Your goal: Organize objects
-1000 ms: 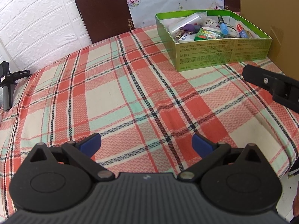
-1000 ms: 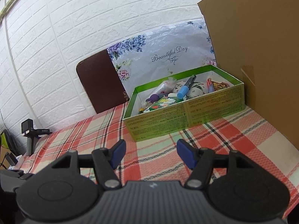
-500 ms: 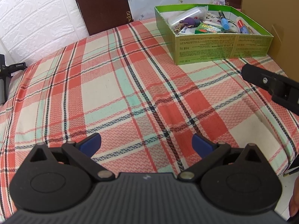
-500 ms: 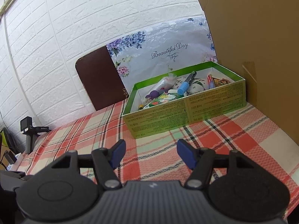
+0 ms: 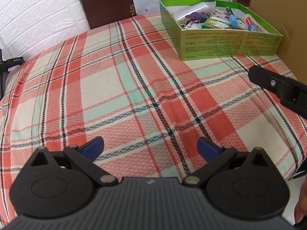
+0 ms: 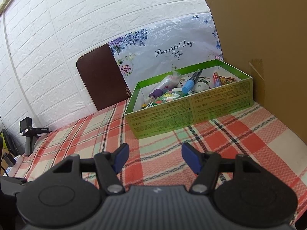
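Note:
A green cardboard box (image 5: 230, 44) stands at the far right of the plaid tablecloth (image 5: 119, 88); it also shows in the right wrist view (image 6: 191, 113). Inside lie a blue-capped marker (image 6: 189, 85), a purple keychain figure (image 5: 197, 16), a clear plastic tube (image 5: 191, 9), a green packet (image 5: 216, 24) and other small items. My left gripper (image 5: 150, 146) is open and empty above the near part of the cloth. My right gripper (image 6: 155, 157) is open and empty, in front of the box and apart from it. The right gripper's body (image 5: 278, 88) shows at the right edge of the left wrist view.
A brown chair back (image 6: 99, 84) and a floral plastic bag (image 6: 168, 51) stand behind the table against a white brick wall. A tall cardboard sheet (image 6: 264, 48) rises at the right. A small camera on a stand (image 6: 27, 132) sits off the table's left edge.
The left gripper has tilted and drawn back a little, so the box sits higher in its view. The right gripper has shifted slightly. Both stay open and empty.

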### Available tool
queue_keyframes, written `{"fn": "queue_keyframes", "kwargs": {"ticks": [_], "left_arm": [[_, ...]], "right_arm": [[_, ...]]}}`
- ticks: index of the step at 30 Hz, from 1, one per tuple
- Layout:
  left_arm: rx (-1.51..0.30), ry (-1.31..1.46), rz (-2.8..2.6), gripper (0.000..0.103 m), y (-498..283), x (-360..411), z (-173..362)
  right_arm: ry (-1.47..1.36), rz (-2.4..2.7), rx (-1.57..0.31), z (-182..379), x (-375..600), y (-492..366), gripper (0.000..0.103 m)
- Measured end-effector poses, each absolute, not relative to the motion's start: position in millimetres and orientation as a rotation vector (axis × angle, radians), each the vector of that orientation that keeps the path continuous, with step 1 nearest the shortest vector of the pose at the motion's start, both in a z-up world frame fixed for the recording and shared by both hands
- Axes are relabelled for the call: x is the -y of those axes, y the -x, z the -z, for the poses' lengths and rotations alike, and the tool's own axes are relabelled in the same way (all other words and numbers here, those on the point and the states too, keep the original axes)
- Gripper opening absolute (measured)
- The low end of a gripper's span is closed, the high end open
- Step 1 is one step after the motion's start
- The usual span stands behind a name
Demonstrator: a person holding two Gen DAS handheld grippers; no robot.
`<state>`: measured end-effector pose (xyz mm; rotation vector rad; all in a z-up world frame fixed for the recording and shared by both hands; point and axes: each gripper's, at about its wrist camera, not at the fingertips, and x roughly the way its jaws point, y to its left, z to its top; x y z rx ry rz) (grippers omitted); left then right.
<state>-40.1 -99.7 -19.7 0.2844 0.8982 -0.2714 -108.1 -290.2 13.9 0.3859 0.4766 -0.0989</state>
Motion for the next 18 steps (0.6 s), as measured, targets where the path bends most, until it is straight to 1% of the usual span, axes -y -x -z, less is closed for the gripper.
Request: {"fn": "queue_keyframes", "kwargs": {"ticks": [14,18], "left_arm": [[-0.918,-0.269,0.284,0.103,38.4,99.1,22.1],[-0.891,-0.267,0.295,0.103,40.9,98.8,20.1]], "right_arm": [[-0.384,0.100,-0.481,-12.9,288.6,107.3,0.063],[-0.379,0.097,-0.481,-11.3,287.5,107.1,0.063]]}}
